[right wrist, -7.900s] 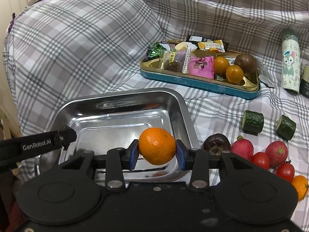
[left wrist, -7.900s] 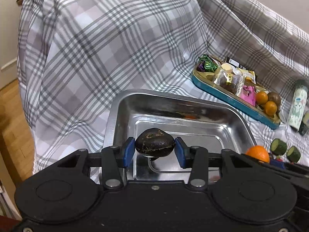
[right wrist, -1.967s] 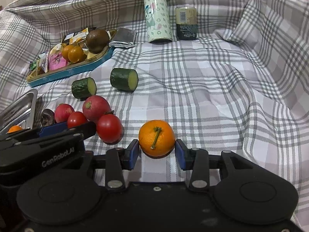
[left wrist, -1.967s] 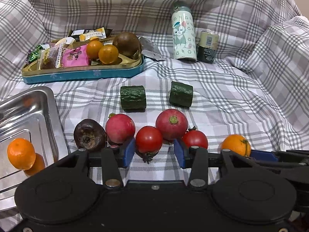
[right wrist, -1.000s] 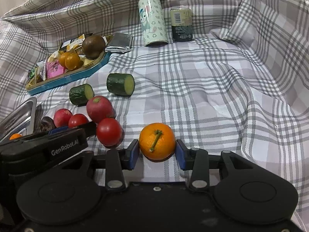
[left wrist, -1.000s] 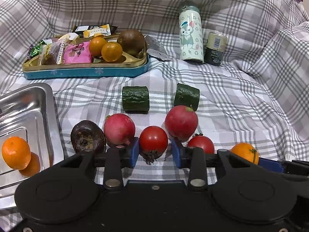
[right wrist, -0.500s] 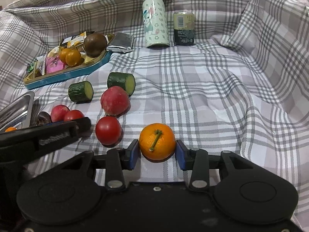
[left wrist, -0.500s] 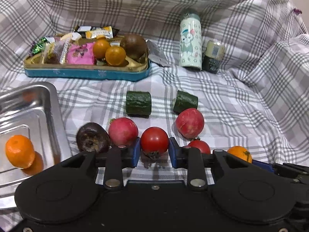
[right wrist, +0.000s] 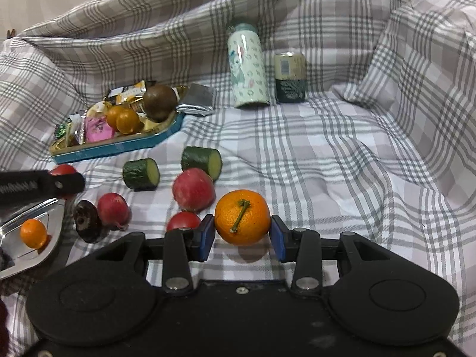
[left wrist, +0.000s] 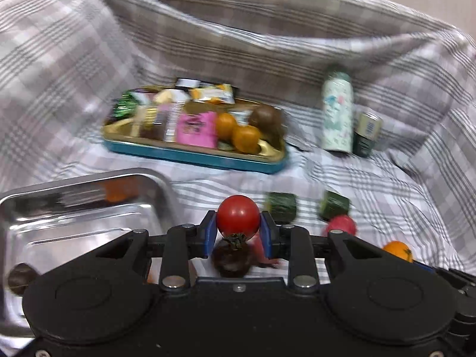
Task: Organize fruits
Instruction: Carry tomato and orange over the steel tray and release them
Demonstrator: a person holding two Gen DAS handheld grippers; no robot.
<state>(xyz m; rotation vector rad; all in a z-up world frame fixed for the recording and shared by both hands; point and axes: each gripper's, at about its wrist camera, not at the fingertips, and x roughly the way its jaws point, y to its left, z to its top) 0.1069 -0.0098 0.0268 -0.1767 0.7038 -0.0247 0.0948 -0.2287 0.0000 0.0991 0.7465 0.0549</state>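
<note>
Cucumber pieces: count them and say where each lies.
2. The left cucumber piece and the right cucumber piece lie side by side on the plaid cloth, in front of the blue tin. None seems hidden.

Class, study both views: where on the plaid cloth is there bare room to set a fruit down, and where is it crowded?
Free: the wide stretch of plaid cloth right of the orange, in front of the bottle and can. Crowded: between the steel tray and the cucumber pieces, where radishes and tomatoes cluster.
</note>
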